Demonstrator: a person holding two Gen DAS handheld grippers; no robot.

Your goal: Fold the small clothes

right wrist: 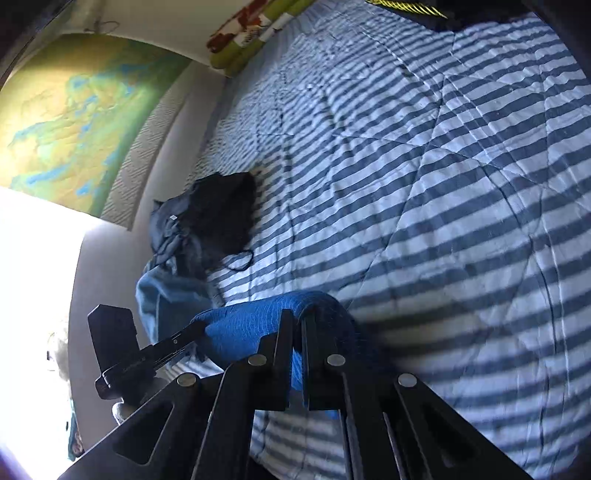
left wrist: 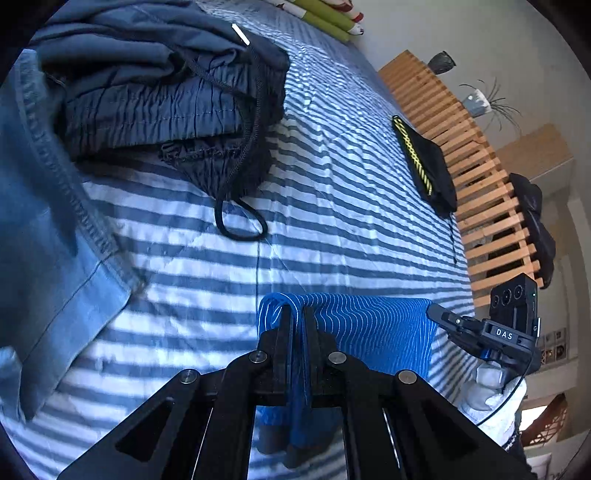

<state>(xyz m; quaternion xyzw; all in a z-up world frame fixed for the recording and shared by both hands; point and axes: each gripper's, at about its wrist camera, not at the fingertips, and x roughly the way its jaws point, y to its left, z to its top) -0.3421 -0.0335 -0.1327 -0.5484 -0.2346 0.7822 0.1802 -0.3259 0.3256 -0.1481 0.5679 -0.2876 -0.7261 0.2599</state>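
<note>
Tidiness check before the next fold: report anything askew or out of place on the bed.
The dark drawstring shorts lie crumpled in a heap on a denim garment, their cord trailing in a loop across the striped duvet. The black item with yellow trim sits at the bed's edge. Nothing looks damaged.

**A bedroom at home**

I am working over a bed (left wrist: pixel 332 206) covered by a quilted blue-and-white striped duvet, which fills most of both views. Clothes lie on it: a dark drawstring garment (left wrist: pixel 166 99) heaped on a denim piece (left wrist: pixel 44 229), and a black item with yellow trim (left wrist: pixel 424 166) near the far edge. A green patterned pillow (left wrist: pixel 328 16) sits at the head. Beside the bed stands a wooden slatted frame (left wrist: pixel 472 173), with potted plants (left wrist: pixel 480 101) against the pale wall behind it. A large map (right wrist: pixel 74 118) hangs on the wall next to a bright window (right wrist: pixel 33 295).
</note>
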